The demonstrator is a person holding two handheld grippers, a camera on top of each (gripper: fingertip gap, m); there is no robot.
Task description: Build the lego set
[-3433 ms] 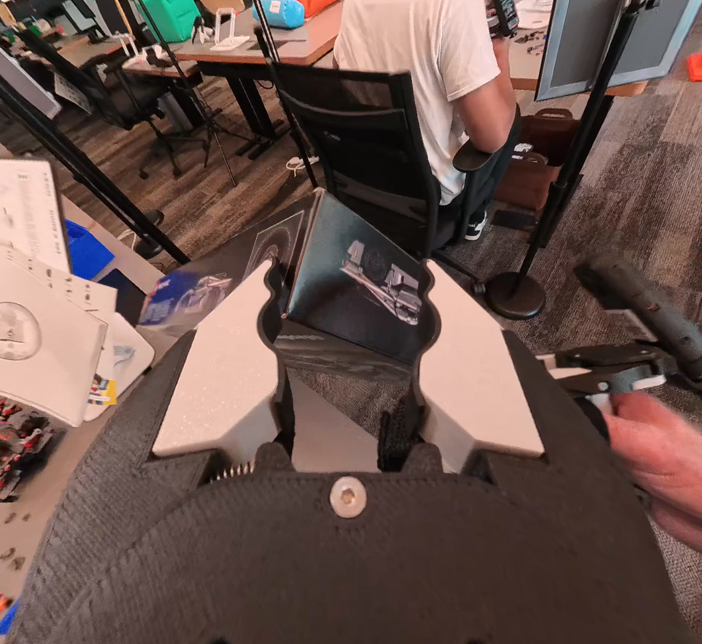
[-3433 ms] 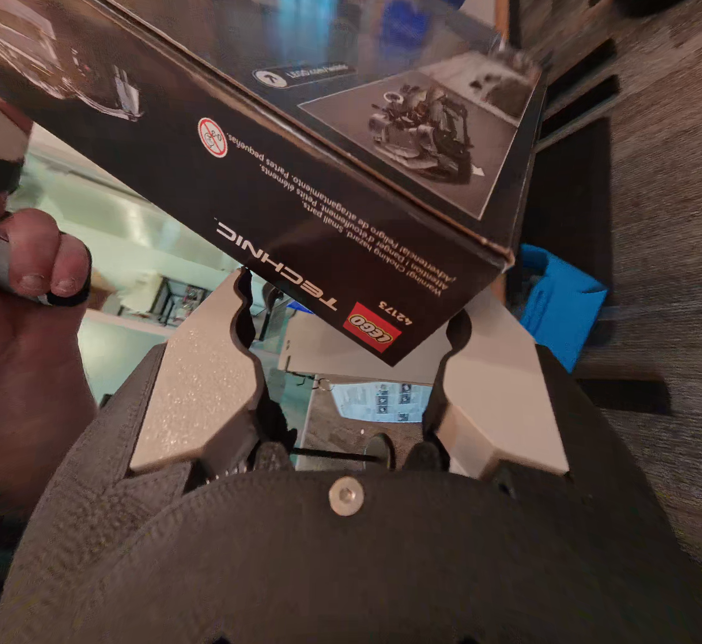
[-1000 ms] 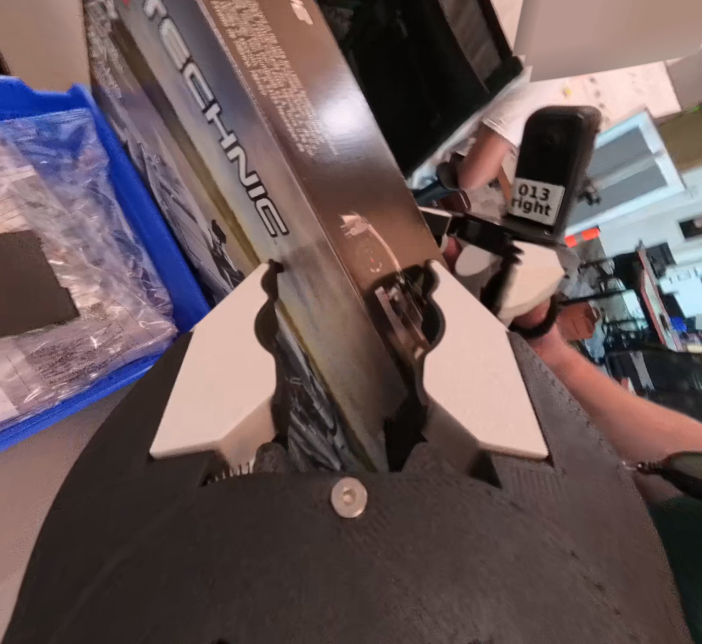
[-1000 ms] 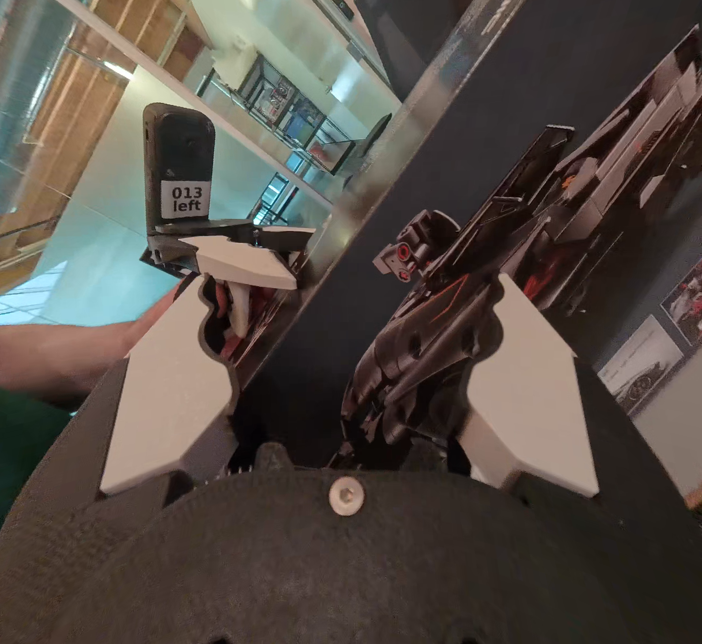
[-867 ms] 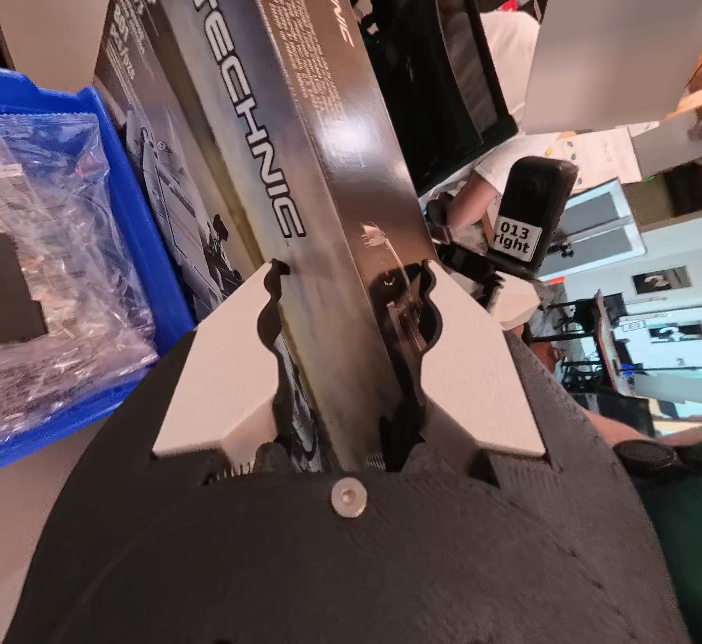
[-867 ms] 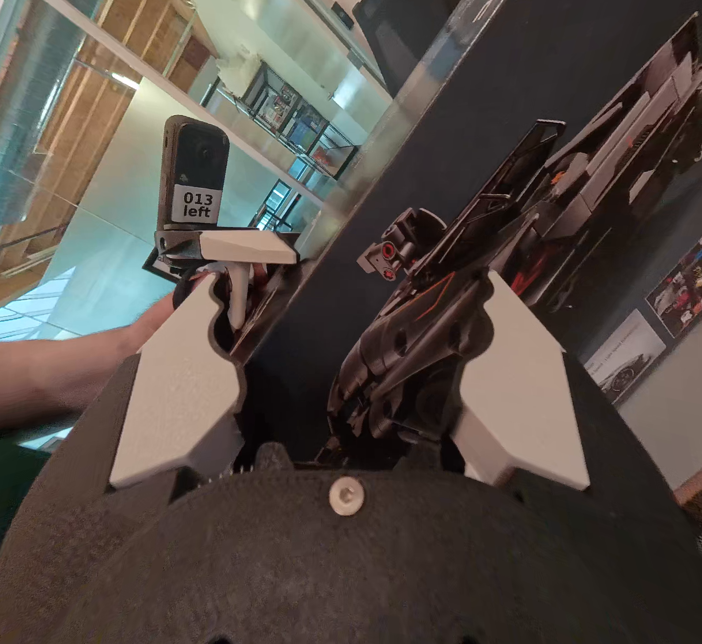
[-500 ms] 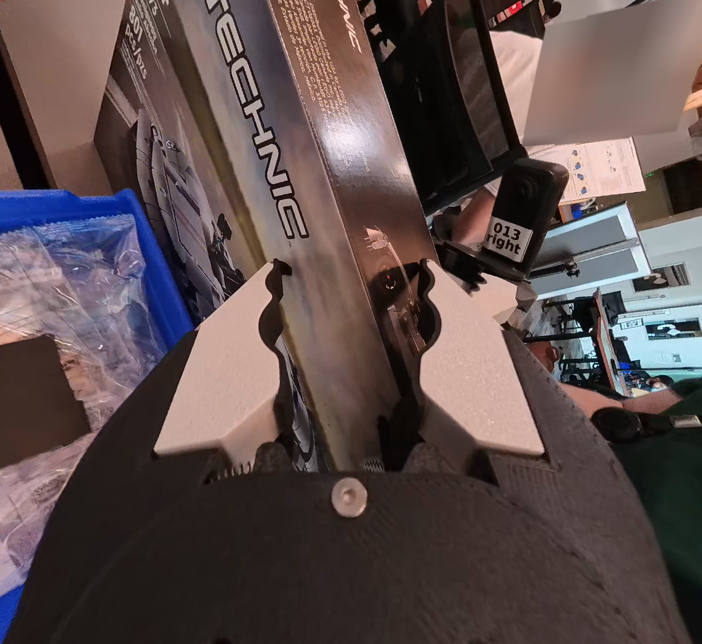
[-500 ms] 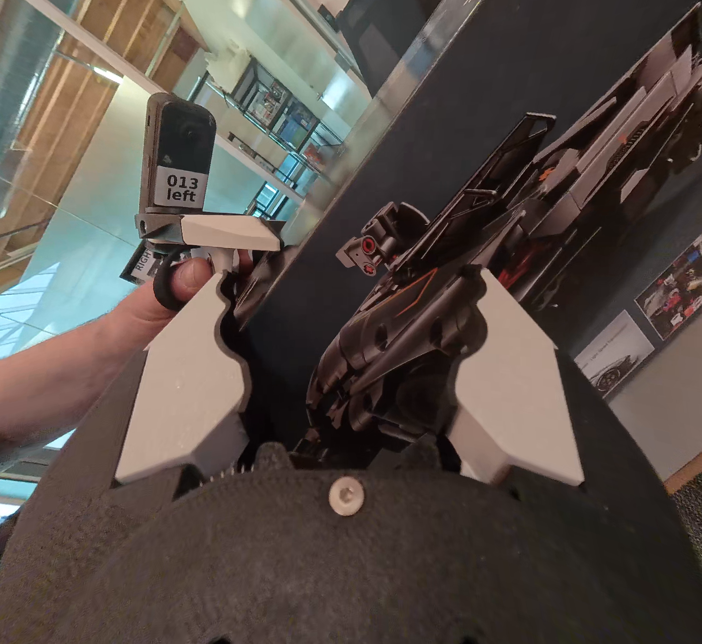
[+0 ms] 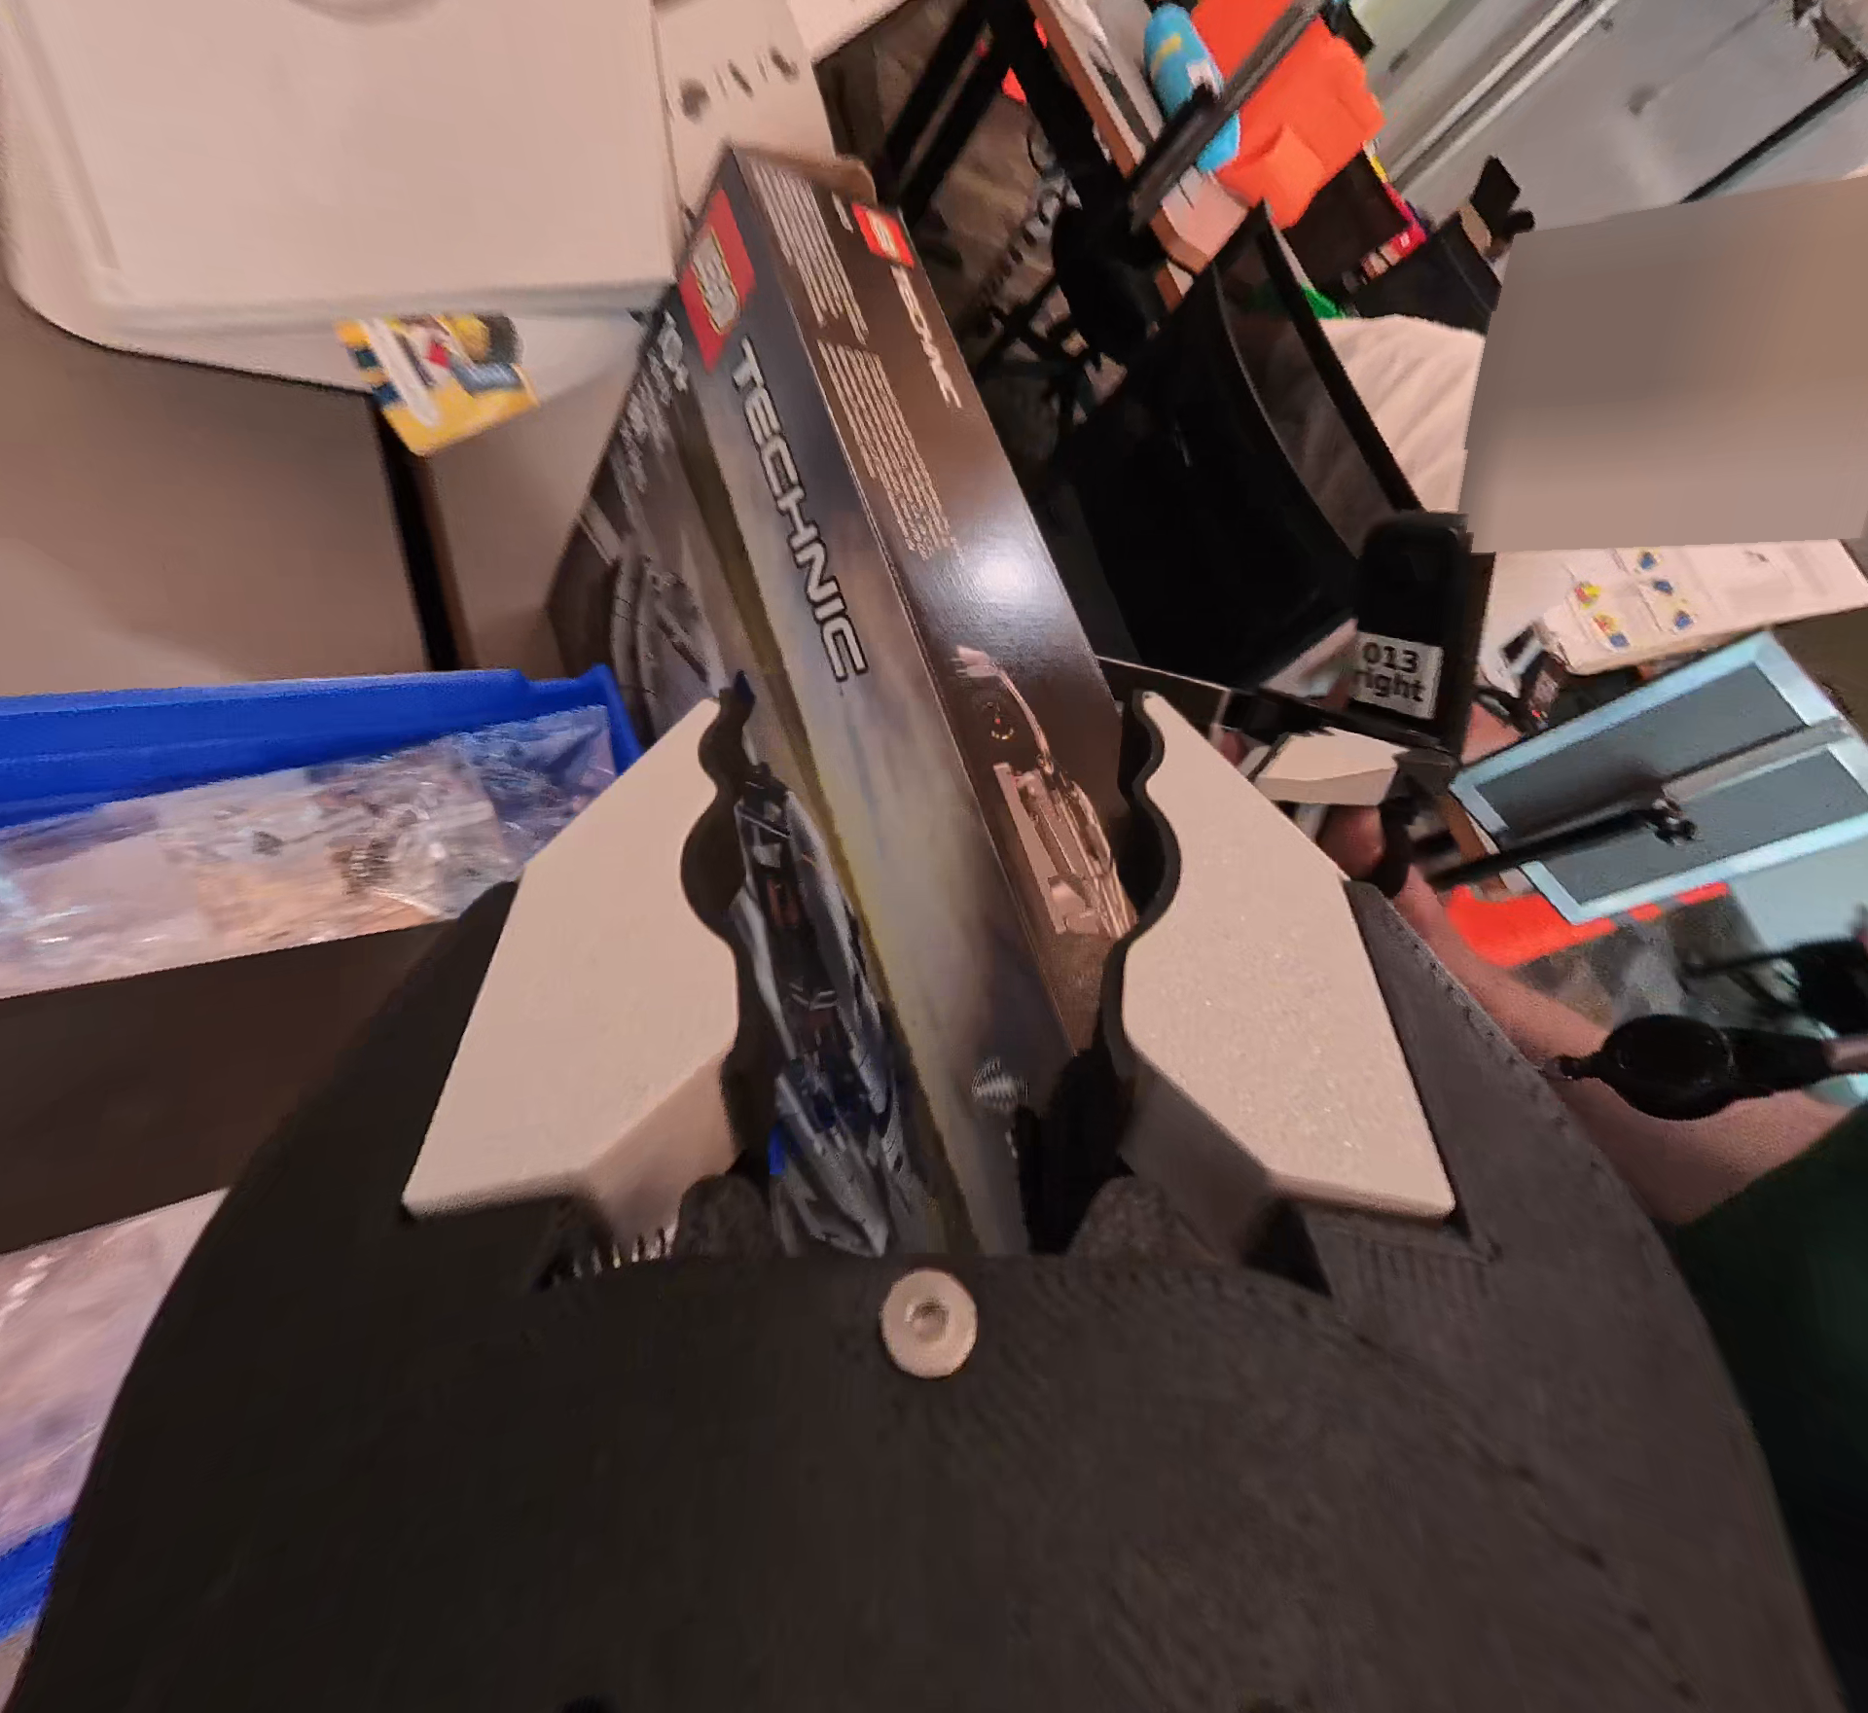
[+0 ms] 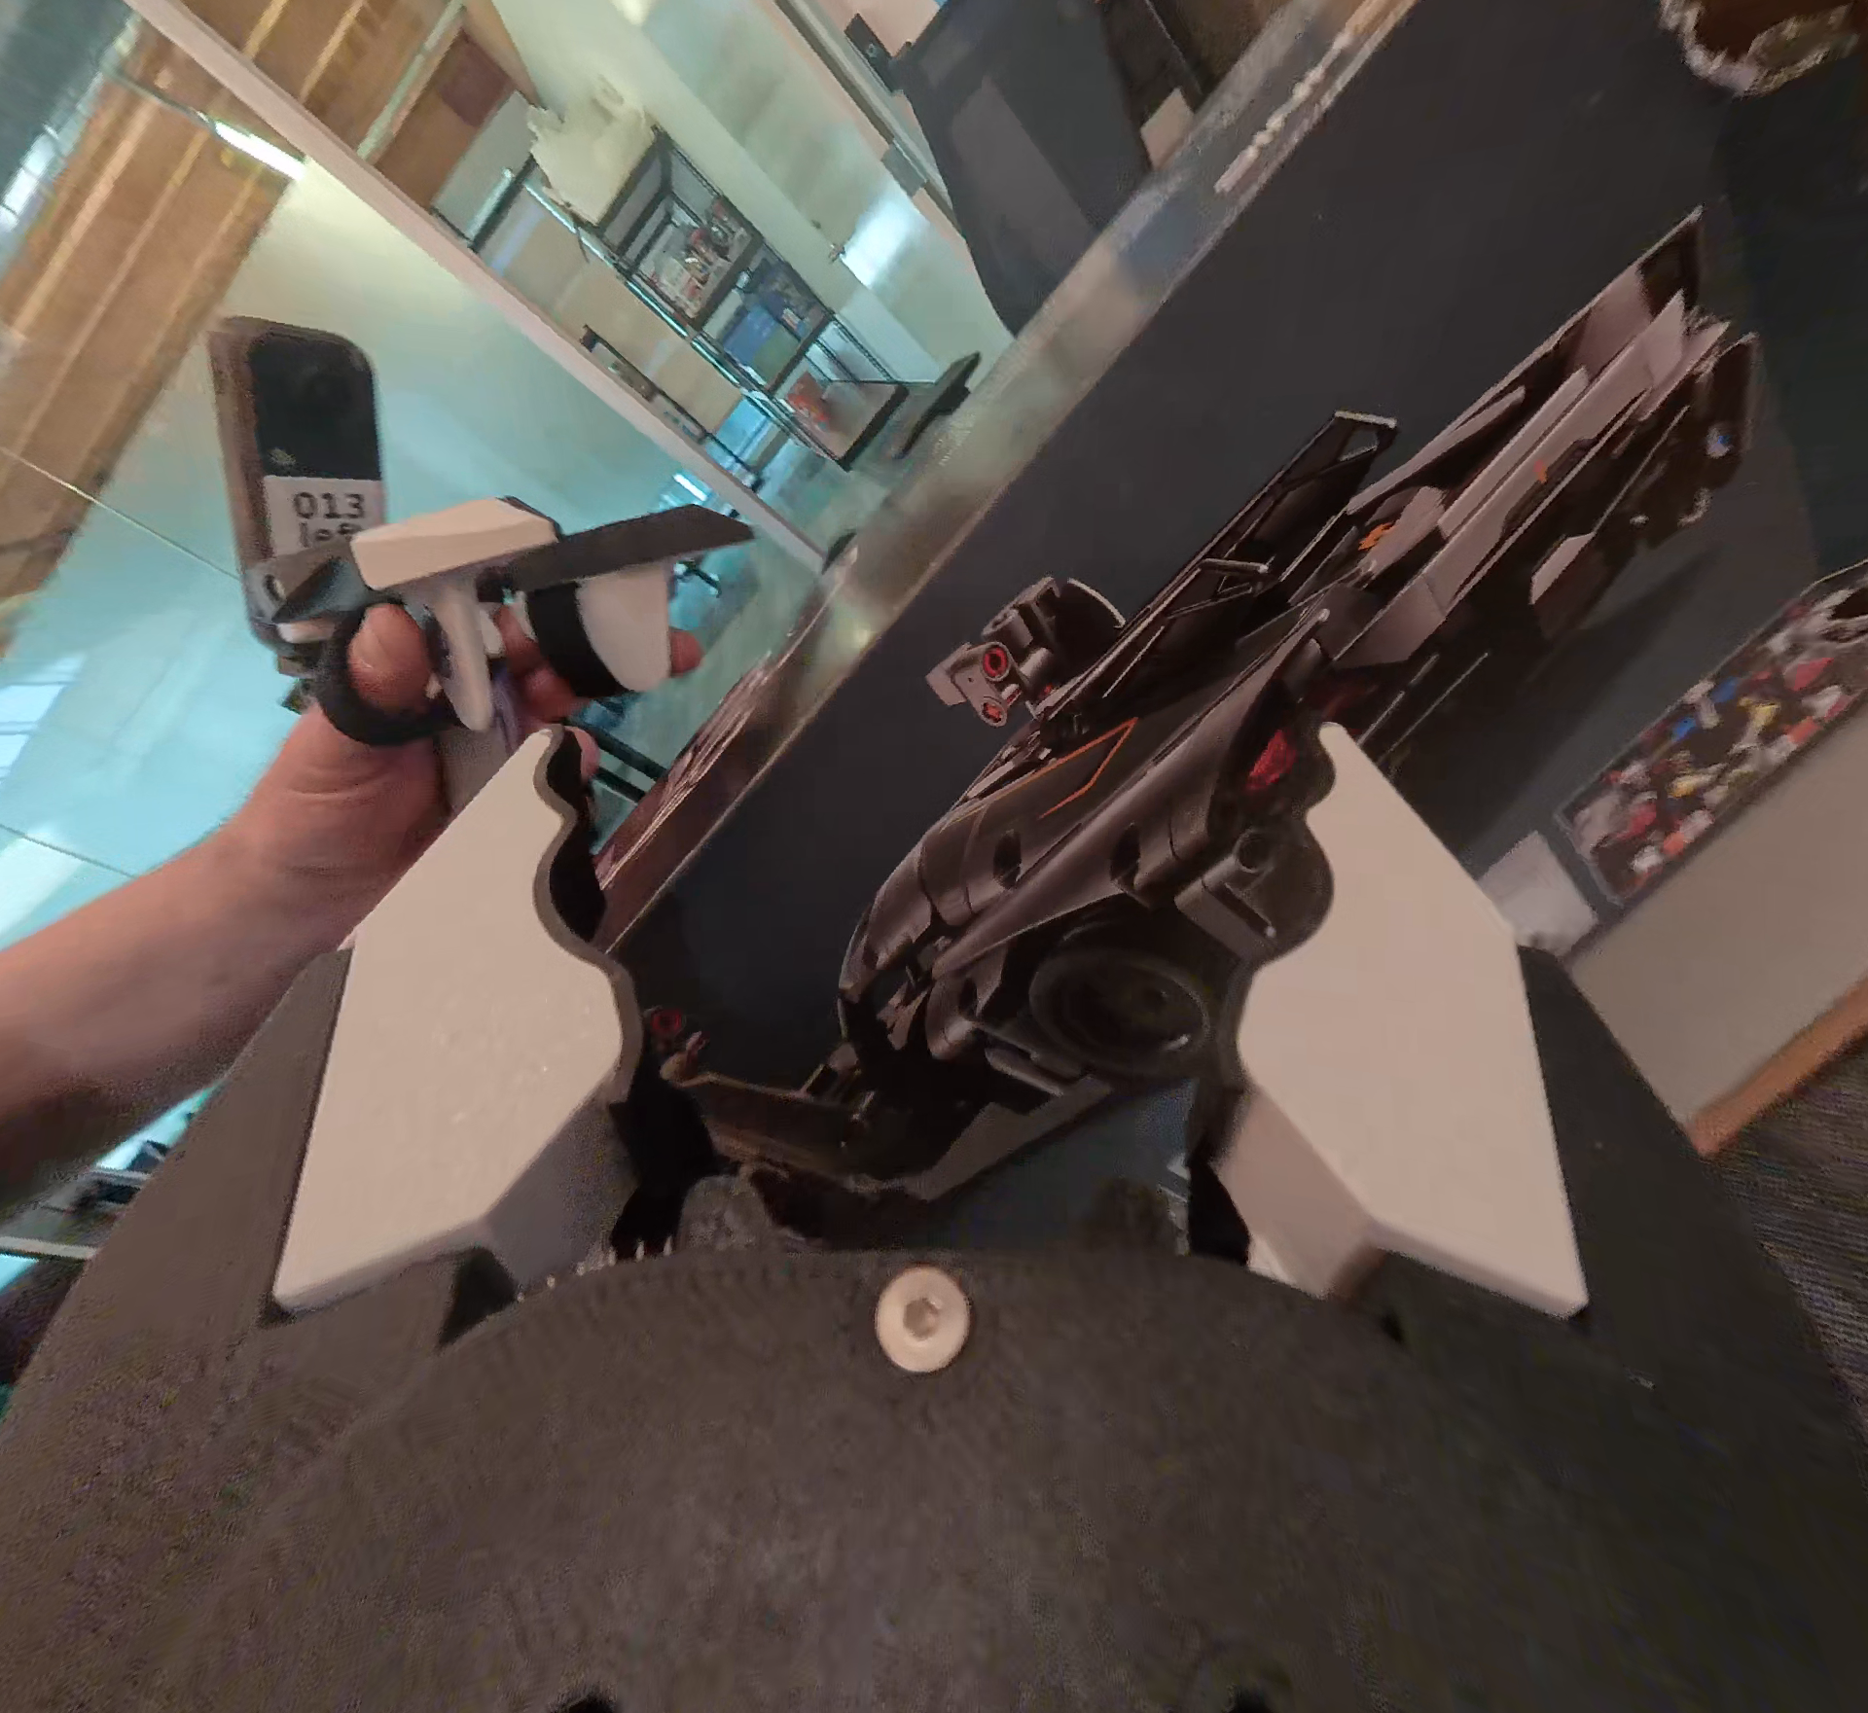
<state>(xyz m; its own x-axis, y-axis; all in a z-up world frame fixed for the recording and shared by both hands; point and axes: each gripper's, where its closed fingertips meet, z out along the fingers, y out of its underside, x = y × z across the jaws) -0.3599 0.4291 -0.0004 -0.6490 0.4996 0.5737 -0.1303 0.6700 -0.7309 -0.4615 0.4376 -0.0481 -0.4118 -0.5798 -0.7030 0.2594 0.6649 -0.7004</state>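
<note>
Left gripper [image 9: 930, 866] has its fingers [image 9: 606, 967] closed on the narrow side of the lego box [image 9: 879, 613]. I see the box edge-on between them, long axis running away from the camera and leaning up-left, with the open cardboard flap at the far end. The near end is hidden down in the throat of the gripper.

Right gripper [image 10: 935, 841] fingers [image 10: 1405, 1008] straddle the same box from the other side, with the big printed face, a dark car picture [image 10: 1162, 816], filling the gap. Whether they are actually clamping I cannot tell: the box edge goes out of sight behind the near finger.

The box carries a red brand logo and white lettering along the side; I'm not reading it out. Each gripper's camera block has a small white label.

In the left view a blue bin [image 9: 303, 725] with clear bags [image 9: 253, 846] of parts sits just left of the box on the bench [image 9: 182, 502], motion-blurred. Beyond it are white instruction sheets [image 9: 334, 68], also blurred. Past the box there's a black office chair [image 9: 1213, 472] and orange bags [image 9: 1304, 88] on a far desk.

In the right view the operator's hand [image 10: 384, 755] holds the left gripper's handle off to the left.
</note>
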